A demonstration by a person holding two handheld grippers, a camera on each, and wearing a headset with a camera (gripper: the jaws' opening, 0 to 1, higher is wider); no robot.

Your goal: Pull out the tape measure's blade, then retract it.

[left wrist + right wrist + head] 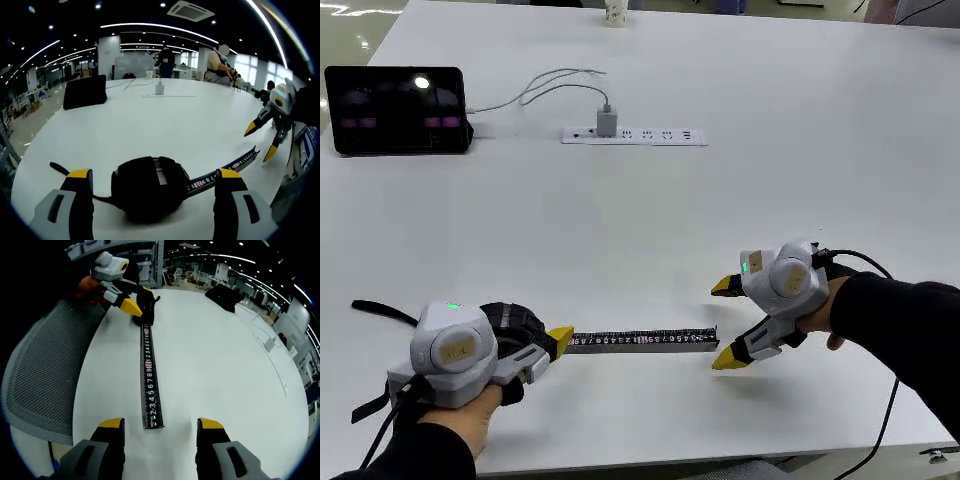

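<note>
The left gripper [154,173] has its two jaws apart, one on each side of the black case of the tape measure [147,195]. In the left gripper view a small gap shows between each yellow tip and the case, so the jaws stand around it and do not press it. The right gripper [160,423] is also spread wide. The free end of the blade [149,375] lies between its tips and touches neither of them.

The right gripper view shows the printed numbers on the blade clearly, running up toward the case, and a grey mesh surface [40,370] beside the table edge. The head view does not give these. It shows instead a dark tablet [398,108] and a white power strip [634,135] with a plug and cable, well apart from the work. The left gripper view adds people [217,62] standing far behind the table.

The blade lies flat on the white table [720,200]. In the head view its long axis goes straight across, from the case at the left to the free end at the right. The case is rounded, matte and black, with a black strap [380,312] lying behind it. The blade is a thin dark strip with pale marks. The grippers have grey bodies and yellow pointed tips.
</note>
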